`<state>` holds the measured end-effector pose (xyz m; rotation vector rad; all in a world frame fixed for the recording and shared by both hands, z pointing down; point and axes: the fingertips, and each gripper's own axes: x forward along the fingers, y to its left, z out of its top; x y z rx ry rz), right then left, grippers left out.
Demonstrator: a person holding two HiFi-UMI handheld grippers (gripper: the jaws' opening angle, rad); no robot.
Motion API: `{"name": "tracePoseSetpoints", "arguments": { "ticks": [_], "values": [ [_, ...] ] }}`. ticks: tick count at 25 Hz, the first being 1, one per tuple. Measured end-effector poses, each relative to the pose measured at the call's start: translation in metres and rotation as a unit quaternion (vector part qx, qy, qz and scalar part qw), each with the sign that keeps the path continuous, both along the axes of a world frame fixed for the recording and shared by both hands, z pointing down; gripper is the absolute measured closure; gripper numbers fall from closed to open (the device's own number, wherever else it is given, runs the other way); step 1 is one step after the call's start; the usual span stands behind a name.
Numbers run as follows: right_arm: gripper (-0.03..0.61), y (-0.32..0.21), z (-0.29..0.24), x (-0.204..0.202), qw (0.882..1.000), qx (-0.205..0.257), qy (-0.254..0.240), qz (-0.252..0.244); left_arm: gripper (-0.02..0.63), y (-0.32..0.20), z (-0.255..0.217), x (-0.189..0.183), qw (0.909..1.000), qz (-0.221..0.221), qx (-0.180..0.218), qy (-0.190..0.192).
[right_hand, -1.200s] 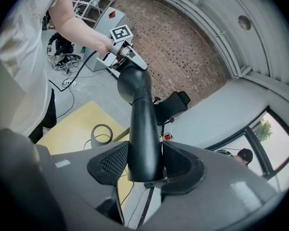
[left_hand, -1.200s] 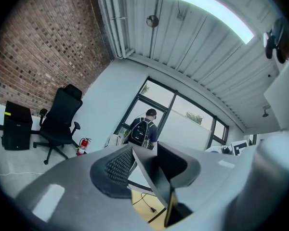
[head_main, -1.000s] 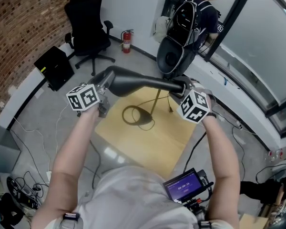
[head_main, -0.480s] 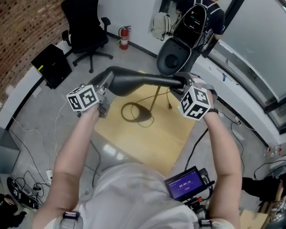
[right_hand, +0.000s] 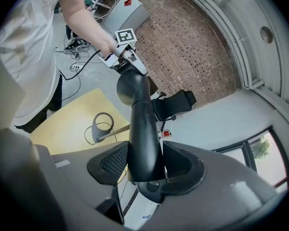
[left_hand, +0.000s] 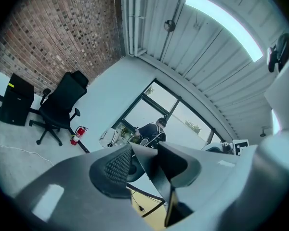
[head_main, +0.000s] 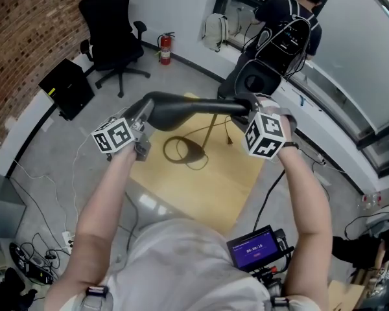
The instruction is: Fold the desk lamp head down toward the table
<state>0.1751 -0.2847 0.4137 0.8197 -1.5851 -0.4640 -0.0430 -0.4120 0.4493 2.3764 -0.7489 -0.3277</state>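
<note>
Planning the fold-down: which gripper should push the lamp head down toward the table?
Left. The left gripper clamps the lamp head's free end, farthest from the stem, so it likely has the best leverage. The right gripper clamps the end above the stem; better for steadying.

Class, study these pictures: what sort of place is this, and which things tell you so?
Probably an indoor office or studio workspace: a brick wall, a black office chair, a red fire extinguisher by the wall, and big windows.
</note>
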Motion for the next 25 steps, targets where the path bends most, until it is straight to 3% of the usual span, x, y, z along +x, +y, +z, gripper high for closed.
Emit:
{"name": "tracePoseSetpoints", "arguments": {
  "ticks": [15,25],
  "values": [
    [0.345,-0.004,-0.005,0.002,0.999,-0.009,0.034,-0.008,0.445,-0.003,0.017,0.004,0.9996,0.002,-0.014,0.026],
    [0.345,-0.002,-0.011,0.006,0.997,-0.022,0.067,-0.024,0.443,0.005,0.039,0.021,0.9969,0.028,-0.052,0.053]
  ]
}}
